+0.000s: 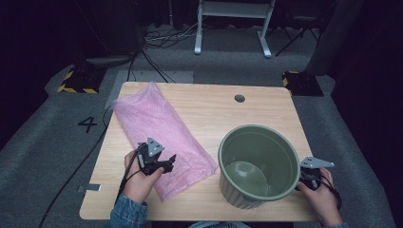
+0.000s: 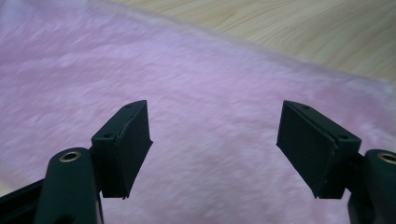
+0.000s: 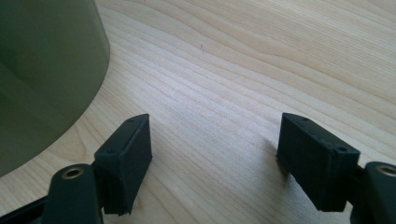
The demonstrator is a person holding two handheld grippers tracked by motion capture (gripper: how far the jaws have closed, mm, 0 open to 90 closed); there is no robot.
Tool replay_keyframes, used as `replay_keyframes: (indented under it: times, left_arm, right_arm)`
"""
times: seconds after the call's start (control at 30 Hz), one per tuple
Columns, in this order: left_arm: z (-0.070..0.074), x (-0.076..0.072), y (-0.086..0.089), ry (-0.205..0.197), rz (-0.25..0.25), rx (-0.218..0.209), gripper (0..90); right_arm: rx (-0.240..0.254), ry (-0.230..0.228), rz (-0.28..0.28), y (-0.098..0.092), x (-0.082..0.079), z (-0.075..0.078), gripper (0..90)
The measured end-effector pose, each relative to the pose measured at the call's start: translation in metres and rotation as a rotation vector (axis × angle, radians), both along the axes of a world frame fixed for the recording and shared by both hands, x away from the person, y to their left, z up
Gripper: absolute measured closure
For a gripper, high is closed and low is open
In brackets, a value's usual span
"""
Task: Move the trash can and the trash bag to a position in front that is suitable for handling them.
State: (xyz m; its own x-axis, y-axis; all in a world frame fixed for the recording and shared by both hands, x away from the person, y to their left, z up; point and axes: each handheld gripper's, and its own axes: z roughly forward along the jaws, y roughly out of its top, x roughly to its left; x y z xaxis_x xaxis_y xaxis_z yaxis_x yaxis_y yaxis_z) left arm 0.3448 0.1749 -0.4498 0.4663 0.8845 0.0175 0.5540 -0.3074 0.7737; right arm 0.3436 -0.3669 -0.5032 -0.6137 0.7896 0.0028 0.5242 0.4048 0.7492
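You are at a light wooden table (image 1: 266,107) with a pale grain and rounded corners; a small round cable hole (image 1: 239,98) sits near its far edge. Under and around it lies grey carpet (image 1: 43,156), marked with a black number 4 (image 1: 87,124) to your left. Two black floor blocks flank the far corners, the left one (image 1: 76,80) edged with yellow-and-black hazard stripes, the right one (image 1: 302,82) plainer. Black cables (image 1: 157,40) trail across the floor beyond, toward a white metal frame (image 1: 233,23) on two feet. The back of the room is dark.
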Motion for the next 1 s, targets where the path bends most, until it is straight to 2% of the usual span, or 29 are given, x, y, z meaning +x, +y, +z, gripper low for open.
replay_keyframes:
  times: [0.07,0.17,0.37,0.47,0.57,0.63,0.67,0.77,0.83,1.0]
  left_arm:
    - [-0.002,0.003,0.012,0.009,0.044,-0.012,25.0]
    - [-0.006,0.006,0.028,0.015,0.111,0.000,24.0]
    - [-0.016,0.008,0.054,0.033,0.205,-0.024,22.3]
    - [-0.024,0.011,0.062,0.062,0.252,-0.009,21.9]
    - [-0.033,0.015,0.067,0.107,0.283,-0.020,21.9]
    - [-0.038,0.016,0.068,0.130,0.290,-0.037,21.9]
    - [-0.040,0.016,0.068,0.152,0.283,-0.054,21.9]
    - [-0.044,0.016,0.067,0.184,0.264,-0.101,22.0]
    - [-0.046,0.015,0.066,0.180,0.256,-0.101,21.9]
    - [-0.047,0.018,0.059,0.163,0.242,-0.052,20.6]
  right_arm:
    - [-0.001,0.000,0.000,0.000,0.000,0.000,26.3]
    - [-0.002,-0.002,-0.001,0.000,0.000,0.000,26.2]
    - [-0.004,-0.002,-0.003,0.001,-0.001,0.000,26.1]
    - [-0.001,-0.001,-0.003,0.000,0.000,0.000,26.0]
    - [-0.001,0.000,-0.001,0.000,0.000,0.000,25.9]
    - [-0.002,0.000,-0.002,0.000,0.000,0.000,25.8]
    - [-0.001,0.000,-0.002,0.000,0.000,0.000,25.7]
    - [-0.003,0.001,0.004,0.001,0.001,0.000,24.5]
    - [-0.008,0.000,0.000,0.002,0.002,0.000,23.8]
    - [-0.005,0.001,0.002,0.003,0.003,0.000,23.5]
